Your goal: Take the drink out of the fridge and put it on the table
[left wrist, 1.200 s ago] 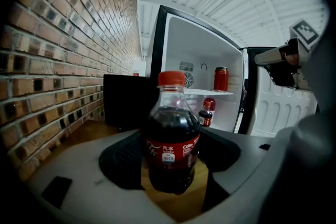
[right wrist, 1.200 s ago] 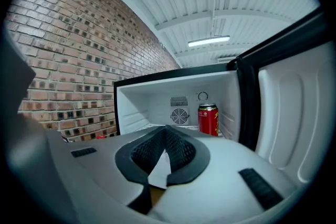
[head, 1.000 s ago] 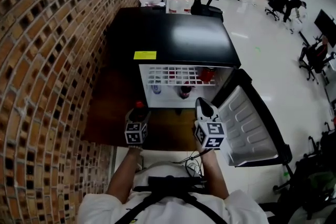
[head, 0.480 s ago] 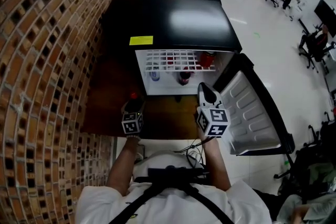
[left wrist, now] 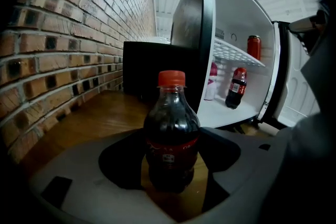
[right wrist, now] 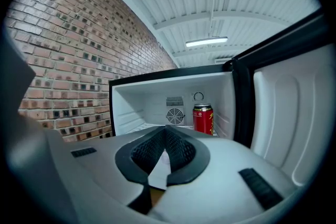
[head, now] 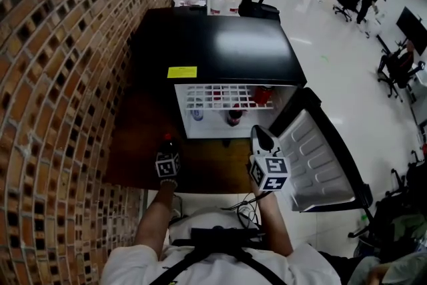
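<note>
**Inspector:** Containers and contents?

**Assistant:** There is one fridge (head: 220, 50), black on top, with its door (head: 317, 157) swung open to its right. The left gripper view shows three drinks inside. One red can (left wrist: 253, 45) stands upright on the wire shelf (left wrist: 231, 52), near the fridge's right wall. Below the shelf, on the fridge floor, are one white-and-pink bottle (left wrist: 211, 81) and one second cola bottle (left wrist: 237, 87). Both are upright and side by side.

**Inspector:** And the task item?

**Assistant:** One drink bottle (left wrist: 172, 134), with dark contents and a red cap. It is outside the fridge, just off the front left corner, over the wooden surface (left wrist: 100, 118) on which the fridge stands. Its long axis is vertical, cap uppermost. I cannot tell whether its base touches the wood.

**Inspector:** Grippers?

**Assistant:** Two. The left gripper (head: 167, 150) is in front of the fridge's left corner, its pads clamped on either side of the drink bottle's lower body. The right gripper (right wrist: 166, 132) is level with the fridge's open front and faces the interior. Its jaws meet at the tips with nothing between them.

**Inspector:** Surroundings?

**Assistant:** One brick wall (head: 60, 77) runs along the fridge's left side.
</note>
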{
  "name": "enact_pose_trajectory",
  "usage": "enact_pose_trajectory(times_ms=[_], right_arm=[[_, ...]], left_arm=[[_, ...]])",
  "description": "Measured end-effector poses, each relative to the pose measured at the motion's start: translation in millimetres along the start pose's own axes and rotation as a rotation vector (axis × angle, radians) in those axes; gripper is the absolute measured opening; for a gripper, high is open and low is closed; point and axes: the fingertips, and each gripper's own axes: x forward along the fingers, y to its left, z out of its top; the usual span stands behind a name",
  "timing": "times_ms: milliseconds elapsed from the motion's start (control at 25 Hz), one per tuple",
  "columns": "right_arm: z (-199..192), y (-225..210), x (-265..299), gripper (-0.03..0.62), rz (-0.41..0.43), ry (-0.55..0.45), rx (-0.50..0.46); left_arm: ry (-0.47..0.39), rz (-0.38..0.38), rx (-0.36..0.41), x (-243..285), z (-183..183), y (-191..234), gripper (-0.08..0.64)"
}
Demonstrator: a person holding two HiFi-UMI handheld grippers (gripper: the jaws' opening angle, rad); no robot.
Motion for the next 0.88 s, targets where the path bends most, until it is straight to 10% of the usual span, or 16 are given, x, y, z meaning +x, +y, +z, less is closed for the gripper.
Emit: enact_pose_trajectory(times_ms=[880], right_arm=[[-3.5,1.0,2.7,0.015,0.013,0.004,0.004]], left_arm=[[0.006,-0.004,0.102,-2.9,-37.0,-10.1,0.305]])
